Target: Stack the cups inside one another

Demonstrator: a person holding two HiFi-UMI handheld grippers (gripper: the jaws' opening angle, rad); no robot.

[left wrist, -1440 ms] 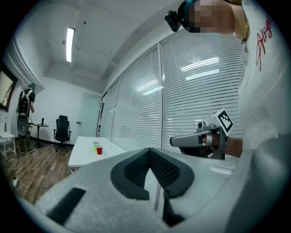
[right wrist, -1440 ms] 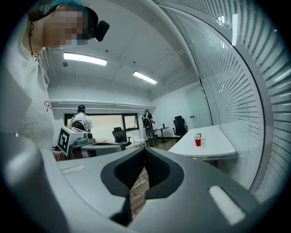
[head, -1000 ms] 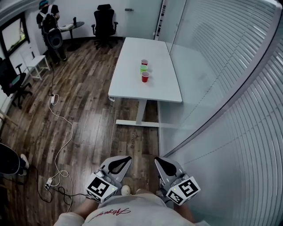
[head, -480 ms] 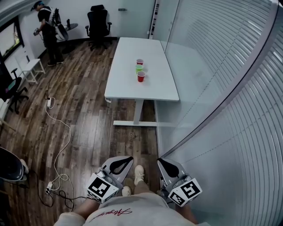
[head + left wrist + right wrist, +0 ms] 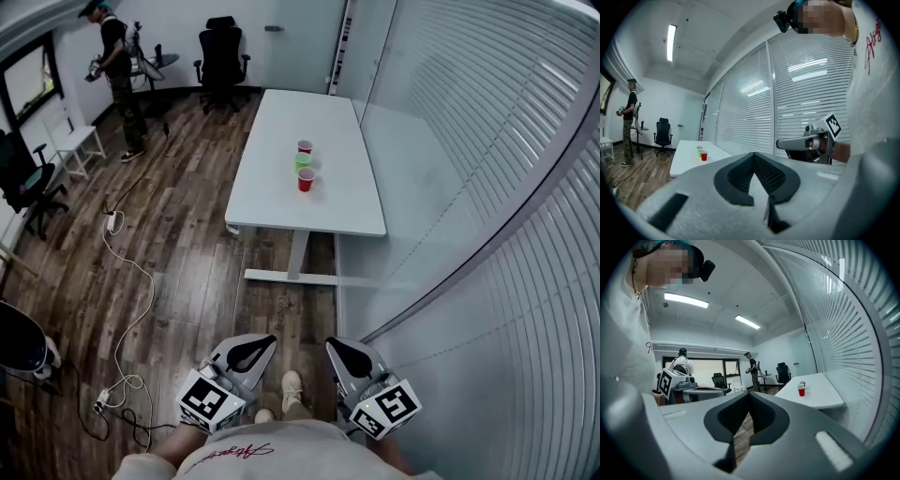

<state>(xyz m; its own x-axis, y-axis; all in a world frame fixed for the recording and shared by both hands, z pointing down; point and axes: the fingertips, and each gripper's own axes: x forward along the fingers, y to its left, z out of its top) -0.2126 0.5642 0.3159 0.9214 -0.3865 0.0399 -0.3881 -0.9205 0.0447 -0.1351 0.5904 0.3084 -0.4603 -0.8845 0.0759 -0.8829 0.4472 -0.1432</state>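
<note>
Both tools empty, jaws closed: left tool at 7 o'clock, right tool at 5. White desk sits at 12, well apart from them; red cup, green cup and second red cup stand in a tight row on it. Wood floor, cable at 9, blinds wall at 3.

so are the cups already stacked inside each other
No, the far red cup, the green cup and the near red cup stand in a row on the white table, none inside another.
</note>
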